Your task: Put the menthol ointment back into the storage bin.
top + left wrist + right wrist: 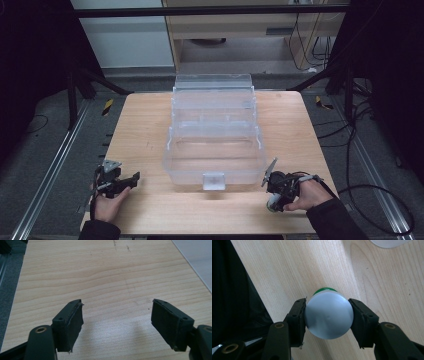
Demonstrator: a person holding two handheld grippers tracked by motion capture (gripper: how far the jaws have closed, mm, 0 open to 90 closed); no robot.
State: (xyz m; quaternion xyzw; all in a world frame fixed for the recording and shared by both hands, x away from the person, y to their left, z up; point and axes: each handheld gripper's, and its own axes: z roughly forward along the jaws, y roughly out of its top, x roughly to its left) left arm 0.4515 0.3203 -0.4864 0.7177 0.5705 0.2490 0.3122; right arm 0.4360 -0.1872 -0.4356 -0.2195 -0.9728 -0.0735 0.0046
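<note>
The right claw [328,315] pinched one small white bottle with a green cap [328,315] by its round sides, just above the tabletop [150,135] near its front right edge. It looked light, stiff and smooth, so likely slippery and best squeezed mid-body. The left claw [117,322] stood spread and empty; one clear tiered box [215,145] sat centred.

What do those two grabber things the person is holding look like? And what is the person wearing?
The left gripper and right gripper are both black, each with two flat, rectangular jaws on jointed arms with brass-coloured pivots. Each carries a grey three-cornered plate on top. The person wears dark sleeves.
</note>
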